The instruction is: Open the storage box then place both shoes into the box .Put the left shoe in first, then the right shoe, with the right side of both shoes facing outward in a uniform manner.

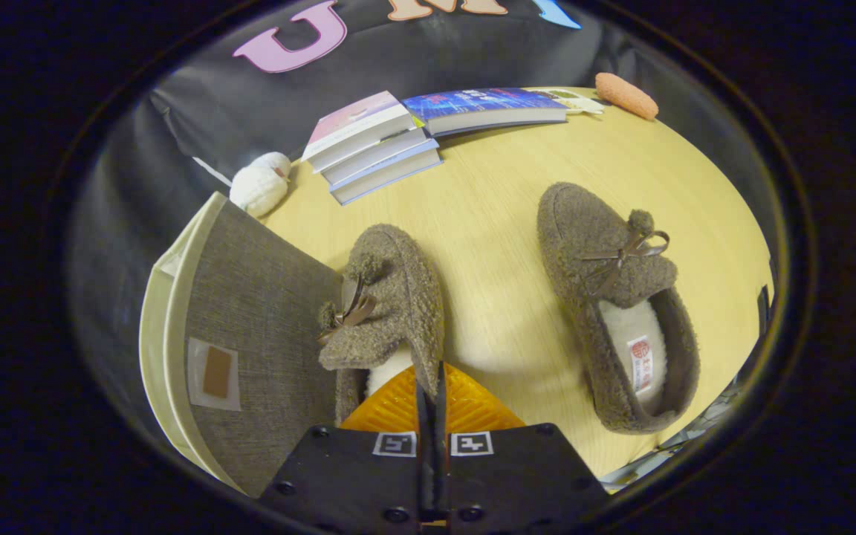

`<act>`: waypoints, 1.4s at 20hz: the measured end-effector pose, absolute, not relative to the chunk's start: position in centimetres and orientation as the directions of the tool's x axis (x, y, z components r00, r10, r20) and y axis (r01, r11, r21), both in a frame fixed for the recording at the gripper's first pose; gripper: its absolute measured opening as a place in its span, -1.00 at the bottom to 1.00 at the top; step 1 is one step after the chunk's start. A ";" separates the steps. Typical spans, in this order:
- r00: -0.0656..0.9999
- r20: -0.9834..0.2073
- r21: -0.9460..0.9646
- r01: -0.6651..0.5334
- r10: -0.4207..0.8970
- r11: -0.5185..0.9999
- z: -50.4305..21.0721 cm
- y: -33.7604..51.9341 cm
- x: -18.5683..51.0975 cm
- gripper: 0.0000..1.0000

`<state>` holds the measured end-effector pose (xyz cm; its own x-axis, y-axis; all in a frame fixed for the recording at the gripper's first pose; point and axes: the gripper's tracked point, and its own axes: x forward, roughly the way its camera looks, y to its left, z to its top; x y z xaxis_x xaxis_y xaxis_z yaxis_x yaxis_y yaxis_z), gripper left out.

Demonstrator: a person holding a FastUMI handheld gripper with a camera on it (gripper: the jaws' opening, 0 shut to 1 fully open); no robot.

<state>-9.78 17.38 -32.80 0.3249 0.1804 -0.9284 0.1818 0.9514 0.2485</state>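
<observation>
On the wooden table [517, 245], the gripper [432, 386] has its fingers pinched together on the heel rim of one fuzzy brown shoe [387, 305], tilted beside the grey storage box [250, 327], with the other shoe [614, 297] lying well apart.

Even, fairly bright overhead light falls on the counter [502, 223], soft shadows pool beside both shoes, the fisheye bends the far books [376, 145] and rim, and edges darken and blur while the centre stays sharp.
</observation>
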 end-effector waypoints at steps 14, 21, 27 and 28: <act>0.560 -0.794 0.394 0.180 0.235 0.901 -19.8 18.1 -2.7 -0.94; 0.546 -0.736 0.492 0.027 0.400 0.870 -15.1 27.3 -2.9 -0.94; 0.410 -0.779 0.492 -0.071 0.475 0.868 -18.6 33.5 -8.1 -0.94; 0.391 -0.788 0.485 -0.082 0.476 0.870 -19.3 34.0 -8.9 -0.93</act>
<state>-8.94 33.98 -19.30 0.3910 0.4760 -0.7878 -0.0817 0.8705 0.4853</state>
